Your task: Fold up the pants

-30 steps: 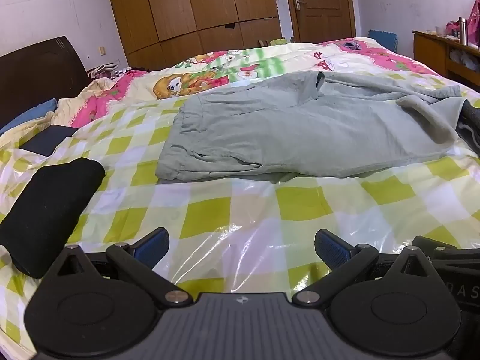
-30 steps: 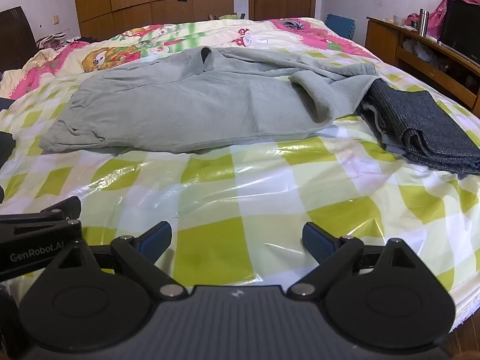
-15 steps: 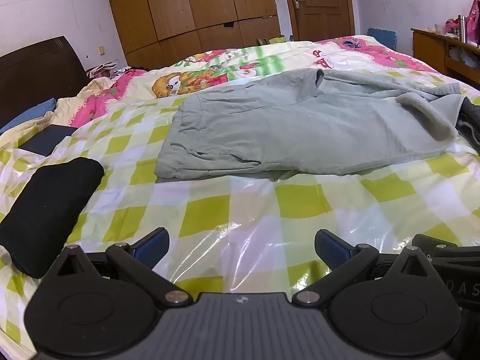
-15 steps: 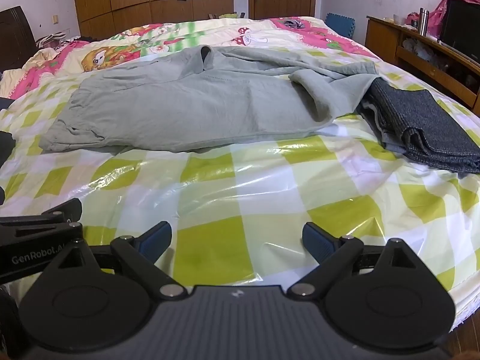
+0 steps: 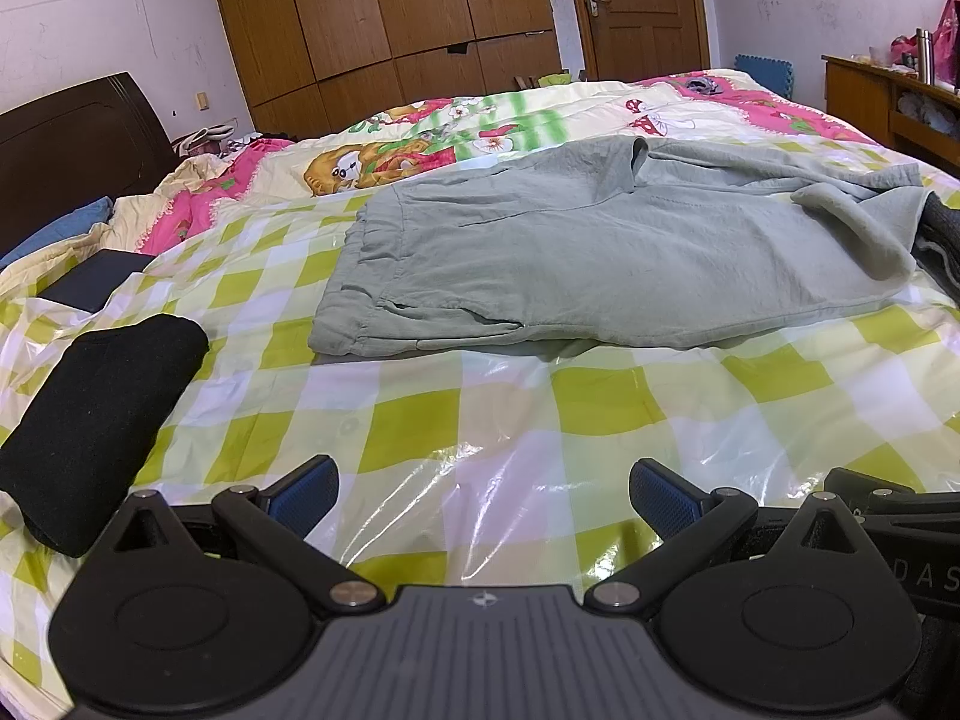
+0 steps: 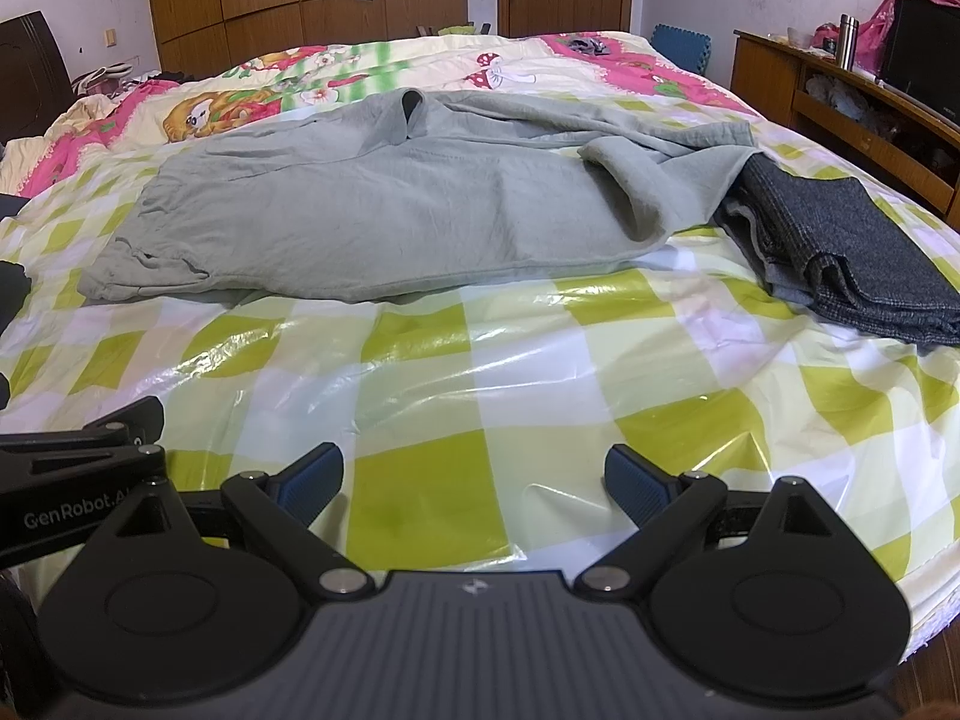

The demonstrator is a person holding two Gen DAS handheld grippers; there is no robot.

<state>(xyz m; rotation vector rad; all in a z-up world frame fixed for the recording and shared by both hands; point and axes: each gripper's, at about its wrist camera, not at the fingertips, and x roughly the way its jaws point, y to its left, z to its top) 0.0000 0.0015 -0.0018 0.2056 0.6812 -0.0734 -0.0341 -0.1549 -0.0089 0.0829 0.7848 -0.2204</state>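
Pants (image 5: 600, 252) lie crosswise on the bed (image 5: 480, 408), ahead of both grippers (left (image 5: 483, 489), right (image 6: 474, 483)), fingers wide and empty, waistband toward the left one.

Grey-green pants (image 5: 600, 252), lime-and-white checked sheet (image 5: 492, 420), charcoal folded cloth (image 6: 840, 246), black bundle (image 5: 102, 408)

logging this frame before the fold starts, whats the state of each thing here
green pants: spread out, unfolded, one leg end flipped over
black garment: folded
dark grey garment: folded
door: closed
left hand-held gripper: open, empty
right hand-held gripper: open, empty
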